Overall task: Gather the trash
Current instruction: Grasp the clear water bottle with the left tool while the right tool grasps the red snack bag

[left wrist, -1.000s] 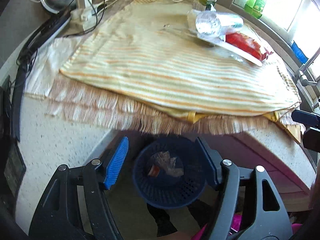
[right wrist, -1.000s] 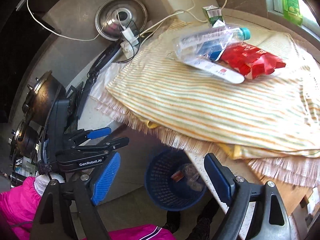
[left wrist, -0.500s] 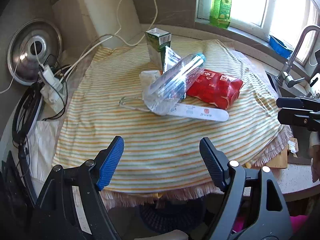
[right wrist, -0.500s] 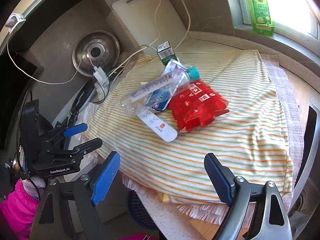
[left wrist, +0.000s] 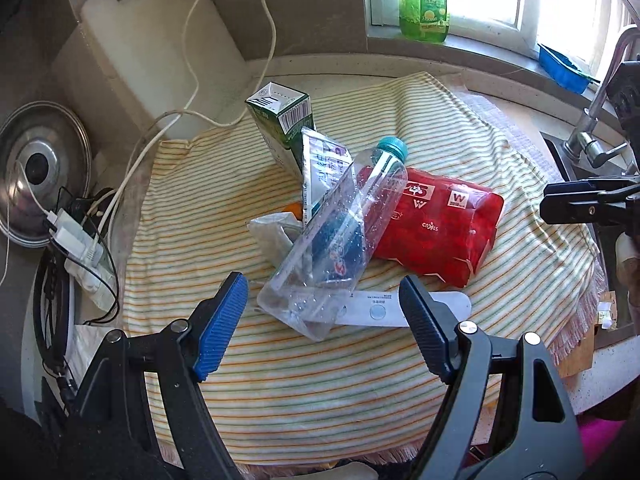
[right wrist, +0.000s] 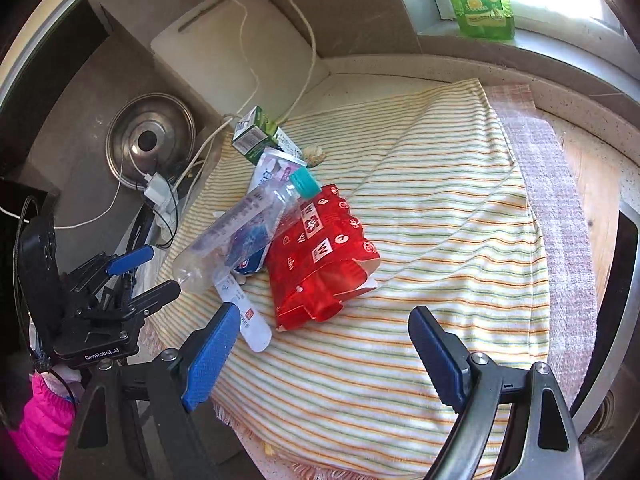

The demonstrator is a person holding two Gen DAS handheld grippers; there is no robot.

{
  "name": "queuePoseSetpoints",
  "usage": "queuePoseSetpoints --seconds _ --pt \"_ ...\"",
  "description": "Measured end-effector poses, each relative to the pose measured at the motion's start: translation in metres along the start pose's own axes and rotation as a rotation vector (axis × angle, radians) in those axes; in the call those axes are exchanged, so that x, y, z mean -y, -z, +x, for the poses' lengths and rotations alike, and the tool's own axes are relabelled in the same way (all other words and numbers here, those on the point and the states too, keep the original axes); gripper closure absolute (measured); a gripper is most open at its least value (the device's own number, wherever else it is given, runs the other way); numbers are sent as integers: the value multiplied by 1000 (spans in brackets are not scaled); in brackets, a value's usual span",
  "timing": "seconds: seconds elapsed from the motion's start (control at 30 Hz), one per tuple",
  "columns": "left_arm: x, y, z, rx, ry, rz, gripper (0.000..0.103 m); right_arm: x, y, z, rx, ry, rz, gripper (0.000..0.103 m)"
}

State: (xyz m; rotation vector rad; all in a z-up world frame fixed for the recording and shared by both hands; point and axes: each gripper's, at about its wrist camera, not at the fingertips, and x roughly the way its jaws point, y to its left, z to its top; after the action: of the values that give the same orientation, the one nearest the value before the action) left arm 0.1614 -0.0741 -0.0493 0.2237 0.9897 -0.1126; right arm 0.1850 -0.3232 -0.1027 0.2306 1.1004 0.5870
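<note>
Two hand-held grippers, left hand-held gripper (left wrist: 322, 322) and right hand-held gripper (right wrist: 320, 354), hang wide open and empty above the clear bottle (left wrist: 340, 236) and red packet (left wrist: 436, 226) on the counter's striped cloth (left wrist: 340, 380).

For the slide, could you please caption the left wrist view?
Open left gripper hovers over a clear plastic bottle, red snack bag and green carton piled on a striped cloth.
</note>
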Motion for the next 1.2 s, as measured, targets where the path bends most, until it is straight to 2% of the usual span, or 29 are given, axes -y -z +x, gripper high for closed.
queuePoseSetpoints --seconds 0.33,0.77,0.83,0.9,0.97,1.2 --pt "2 -28 37 -103 -3 103 22 28 -8 33 -76 -104 146 16" --pt "20 -49 77 -207 -1 226 22 30 -19 69 -105 -224 236 31" --pt "21 -50 82 -218 22 217 25 33 -20 72 -107 -231 253 33" --pt "21 -50 88 -234 43 210 36 34 -21 77 -111 -240 270 35" --pt "22 -49 91 -236 49 206 41 35 -20 78 -110 -246 282 35" --pt "18 -48 89 -210 85 158 43 33 -24 83 -107 -251 283 36"
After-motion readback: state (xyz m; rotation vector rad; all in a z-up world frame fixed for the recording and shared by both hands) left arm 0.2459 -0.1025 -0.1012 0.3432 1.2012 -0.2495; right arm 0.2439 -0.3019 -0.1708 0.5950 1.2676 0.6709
